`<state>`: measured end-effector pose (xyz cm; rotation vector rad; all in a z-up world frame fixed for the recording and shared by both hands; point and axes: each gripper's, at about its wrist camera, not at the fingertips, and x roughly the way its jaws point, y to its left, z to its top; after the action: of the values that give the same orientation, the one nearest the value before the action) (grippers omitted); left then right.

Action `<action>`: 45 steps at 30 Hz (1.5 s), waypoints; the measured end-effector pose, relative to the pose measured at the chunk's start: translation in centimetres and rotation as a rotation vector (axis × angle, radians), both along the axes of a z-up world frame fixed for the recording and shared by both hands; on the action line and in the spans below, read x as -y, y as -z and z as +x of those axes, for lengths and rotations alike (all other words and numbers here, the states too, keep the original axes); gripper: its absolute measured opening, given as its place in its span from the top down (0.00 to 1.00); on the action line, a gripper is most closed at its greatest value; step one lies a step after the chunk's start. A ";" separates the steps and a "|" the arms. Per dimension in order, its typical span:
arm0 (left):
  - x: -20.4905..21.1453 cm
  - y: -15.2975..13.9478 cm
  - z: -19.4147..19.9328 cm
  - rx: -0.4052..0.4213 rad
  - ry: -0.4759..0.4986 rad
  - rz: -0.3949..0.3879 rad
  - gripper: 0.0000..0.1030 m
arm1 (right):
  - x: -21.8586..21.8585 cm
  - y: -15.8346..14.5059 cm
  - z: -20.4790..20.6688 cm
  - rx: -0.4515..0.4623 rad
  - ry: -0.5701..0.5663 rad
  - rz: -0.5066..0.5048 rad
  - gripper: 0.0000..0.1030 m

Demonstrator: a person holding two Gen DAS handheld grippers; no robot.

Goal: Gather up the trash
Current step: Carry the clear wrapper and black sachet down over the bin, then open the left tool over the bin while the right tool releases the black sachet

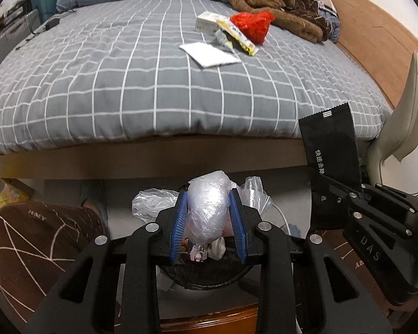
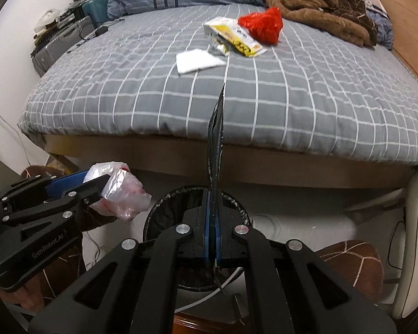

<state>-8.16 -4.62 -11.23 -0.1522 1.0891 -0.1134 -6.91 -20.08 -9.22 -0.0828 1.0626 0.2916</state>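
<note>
Both hands loaded, both over the bin.

My left gripper is clamped on a crumpled clear plastic bag, blue pads pressing its sides. The bag bulges up out of the jaws, translucent, with pinkish smears visible from the right wrist view. The trash bin, black liner, sits directly below and just past the fingertips. Some scraps are already in it.

My right gripper is fully pinched on a black sachet. It's flat, edge-on in my own view, long axis running straight out along the fingers. From the left wrist view the sachet shows its face: matte black, serrated top edge, white print. The bin rim lies right under these jaws too.

Judgement: the bin is below and slightly forward of both hands, and neither is clearly nearer. Next is lower, then release.

Left on the bed: red bag, yellow wrapper, white box, white tissue.
</note>
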 end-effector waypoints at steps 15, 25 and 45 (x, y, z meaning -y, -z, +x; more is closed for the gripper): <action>0.4 7.6 0.6 -0.100 0.026 0.039 0.71 | -0.2 7.5 0.1 -0.136 0.024 -0.021 0.98; 2.3 12.5 2.0 -0.211 0.073 0.013 0.71 | 0.3 10.7 1.1 -0.202 0.069 -0.038 0.98; 3.5 14.8 2.7 -0.222 0.064 0.045 0.40 | 2.6 11.7 1.0 -0.222 0.127 -0.011 0.98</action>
<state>-5.50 -8.15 -26.03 -0.0903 1.3174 -0.1317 -5.93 -22.65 -20.88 0.0071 1.2839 0.1826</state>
